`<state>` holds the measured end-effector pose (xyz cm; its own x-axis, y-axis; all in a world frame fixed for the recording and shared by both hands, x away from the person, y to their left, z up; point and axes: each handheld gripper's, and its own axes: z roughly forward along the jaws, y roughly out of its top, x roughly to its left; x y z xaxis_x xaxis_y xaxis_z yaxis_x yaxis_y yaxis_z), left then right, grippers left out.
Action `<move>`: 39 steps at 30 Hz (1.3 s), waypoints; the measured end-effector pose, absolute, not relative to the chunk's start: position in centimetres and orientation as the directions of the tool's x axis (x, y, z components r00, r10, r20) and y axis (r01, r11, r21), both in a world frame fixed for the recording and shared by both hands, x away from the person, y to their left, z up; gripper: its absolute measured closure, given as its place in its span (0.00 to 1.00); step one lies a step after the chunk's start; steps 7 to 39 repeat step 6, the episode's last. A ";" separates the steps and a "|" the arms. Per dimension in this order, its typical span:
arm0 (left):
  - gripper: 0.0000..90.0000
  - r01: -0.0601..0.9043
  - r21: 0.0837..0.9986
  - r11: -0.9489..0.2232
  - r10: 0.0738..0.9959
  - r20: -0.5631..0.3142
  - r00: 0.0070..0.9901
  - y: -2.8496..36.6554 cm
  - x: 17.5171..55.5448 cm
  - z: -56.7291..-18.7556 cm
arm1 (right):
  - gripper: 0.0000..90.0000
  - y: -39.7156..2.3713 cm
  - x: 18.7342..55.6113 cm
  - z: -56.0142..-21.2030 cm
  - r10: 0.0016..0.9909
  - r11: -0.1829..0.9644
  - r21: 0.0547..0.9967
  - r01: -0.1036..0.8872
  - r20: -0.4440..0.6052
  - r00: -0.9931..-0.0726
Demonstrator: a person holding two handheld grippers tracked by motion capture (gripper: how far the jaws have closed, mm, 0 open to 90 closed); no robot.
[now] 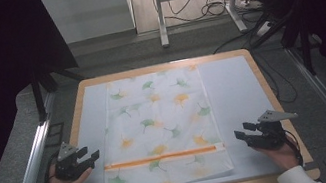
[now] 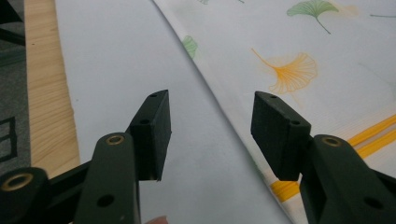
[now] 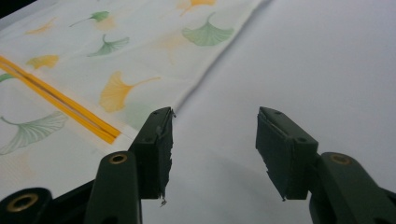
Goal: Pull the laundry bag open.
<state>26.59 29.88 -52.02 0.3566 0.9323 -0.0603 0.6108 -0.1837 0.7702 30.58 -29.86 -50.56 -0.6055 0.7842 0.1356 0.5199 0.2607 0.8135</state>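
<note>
On table [image 1: 274, 102], pillowcase [image 1: 160, 127] lies flat; left gripper [image 1: 90, 155] and right gripper [image 1: 240, 132] flank it, jaws spread, empty.

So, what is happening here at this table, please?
A person holds a black two-jaw gripper in each hand beside a white cloth printed with green and yellow ginkgo leaves. It lies flat on a pale blue mat, with an orange stripe across its near end. The left gripper and right gripper hover at its two sides, jaws open, holding nothing.
</note>
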 end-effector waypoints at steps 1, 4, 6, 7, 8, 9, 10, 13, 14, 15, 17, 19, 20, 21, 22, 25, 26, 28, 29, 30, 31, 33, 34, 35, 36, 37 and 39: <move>0.52 0.611 0.770 -0.183 0.933 -0.060 0.355 29.9 26.6 -52.0 | 0.50 -30.0 30.6 -50.6 0.789 0.258 0.812 0.524 0.137 -0.599; 0.51 0.611 0.769 -0.187 0.933 -0.056 0.356 29.8 26.7 -52.1 | 0.48 -30.0 30.7 -50.6 0.793 0.257 0.813 0.522 0.131 -0.595; 0.50 0.612 0.768 -0.191 0.932 -0.053 0.358 29.7 26.7 -52.1 | 0.46 -29.7 30.6 -50.6 0.790 0.264 0.815 0.516 0.124 -0.601; 0.50 0.612 0.768 -0.191 0.932 -0.053 0.358 29.7 26.7 -52.1 | 0.46 -29.7 30.6 -50.6 0.790 0.264 0.815 0.516 0.124 -0.601; 0.50 0.612 0.768 -0.191 0.932 -0.053 0.358 29.7 26.7 -52.1 | 0.46 -29.7 30.6 -50.6 0.790 0.264 0.815 0.516 0.124 -0.601; 0.50 0.612 0.768 -0.191 0.932 -0.053 0.358 29.7 26.7 -52.1 | 0.46 -29.7 30.6 -50.6 0.790 0.264 0.815 0.516 0.124 -0.601; 0.50 0.612 0.768 -0.191 0.932 -0.053 0.358 29.7 26.7 -52.1 | 0.46 -29.7 30.6 -50.6 0.790 0.264 0.815 0.516 0.124 -0.601; 0.50 0.612 0.768 -0.191 0.932 -0.053 0.358 29.7 26.7 -52.1 | 0.46 -29.7 30.6 -50.6 0.790 0.264 0.815 0.516 0.124 -0.601; 0.50 0.612 0.768 -0.191 0.932 -0.053 0.358 29.7 26.7 -52.1 | 0.46 -29.7 30.6 -50.6 0.790 0.264 0.815 0.516 0.124 -0.601; 0.50 0.612 0.768 -0.191 0.932 -0.053 0.358 29.7 26.7 -52.1 | 0.46 -29.7 30.6 -50.6 0.790 0.264 0.815 0.516 0.124 -0.601; 0.50 0.612 0.768 -0.191 0.932 -0.053 0.358 29.7 26.7 -52.1 | 0.46 -29.7 30.6 -50.6 0.790 0.264 0.815 0.516 0.124 -0.601; 0.50 0.612 0.768 -0.191 0.932 -0.053 0.358 29.7 26.7 -52.1 | 0.46 -29.7 30.6 -50.6 0.790 0.264 0.815 0.516 0.124 -0.601; 0.50 0.612 0.768 -0.191 0.932 -0.053 0.358 29.7 26.7 -52.1 | 0.46 -29.7 30.6 -50.6 0.790 0.264 0.815 0.516 0.124 -0.601; 0.50 0.612 0.768 -0.191 0.932 -0.053 0.358 29.7 26.7 -52.1 | 0.46 -29.7 30.6 -50.6 0.790 0.264 0.815 0.516 0.124 -0.601; 0.50 0.612 0.768 -0.191 0.932 -0.053 0.358 29.7 26.7 -52.1 | 0.46 -29.7 30.6 -50.6 0.790 0.264 0.815 0.516 0.124 -0.601; 0.50 0.612 0.768 -0.191 0.932 -0.053 0.358 29.7 26.7 -52.1 | 0.46 -29.7 30.6 -50.6 0.790 0.264 0.815 0.516 0.124 -0.601; 0.50 0.612 0.768 -0.191 0.932 -0.053 0.358 29.7 26.7 -52.1 | 0.46 -29.7 30.6 -50.6 0.790 0.264 0.815 0.516 0.124 -0.601; 0.50 0.612 0.768 -0.191 0.932 -0.053 0.358 29.7 26.7 -52.1 | 0.46 -29.7 30.6 -50.6 0.790 0.264 0.815 0.516 0.124 -0.601; 0.50 0.612 0.768 -0.191 0.932 -0.053 0.358 29.7 26.7 -52.1 | 0.46 -29.7 30.6 -50.6 0.790 0.264 0.815 0.516 0.124 -0.601; 0.50 0.612 0.768 -0.191 0.932 -0.053 0.358 29.7 26.7 -52.1 | 0.46 -29.7 30.6 -50.6 0.790 0.264 0.815 0.516 0.124 -0.601; 0.50 0.612 0.768 -0.191 0.932 -0.053 0.358 29.7 26.7 -52.1 | 0.46 -29.7 30.6 -50.6 0.790 0.264 0.815 0.516 0.124 -0.601; 0.50 0.612 0.768 -0.191 0.932 -0.053 0.358 29.7 26.7 -52.1 | 0.46 -29.7 30.6 -50.6 0.790 0.264 0.815 0.516 0.124 -0.601; 0.50 0.612 0.768 -0.191 0.932 -0.053 0.358 29.7 26.7 -52.1 | 0.46 -29.7 30.6 -50.6 0.790 0.264 0.815 0.516 0.124 -0.601; 0.50 0.612 0.768 -0.191 0.932 -0.053 0.358 29.7 26.7 -52.1 | 0.46 -29.7 30.6 -50.6 0.790 0.264 0.815 0.516 0.124 -0.601; 0.50 0.612 0.768 -0.191 0.932 -0.053 0.358 29.7 26.7 -52.1 | 0.46 -29.7 30.6 -50.6 0.790 0.264 0.815 0.516 0.124 -0.601; 0.50 0.612 0.768 -0.191 0.932 -0.053 0.358 29.7 26.7 -52.1 | 0.46 -29.7 30.6 -50.6 0.790 0.264 0.815 0.516 0.124 -0.601; 0.50 0.612 0.768 -0.191 0.932 -0.053 0.358 29.7 26.7 -52.1 | 0.46 -29.7 30.6 -50.6 0.790 0.264 0.815 0.516 0.124 -0.601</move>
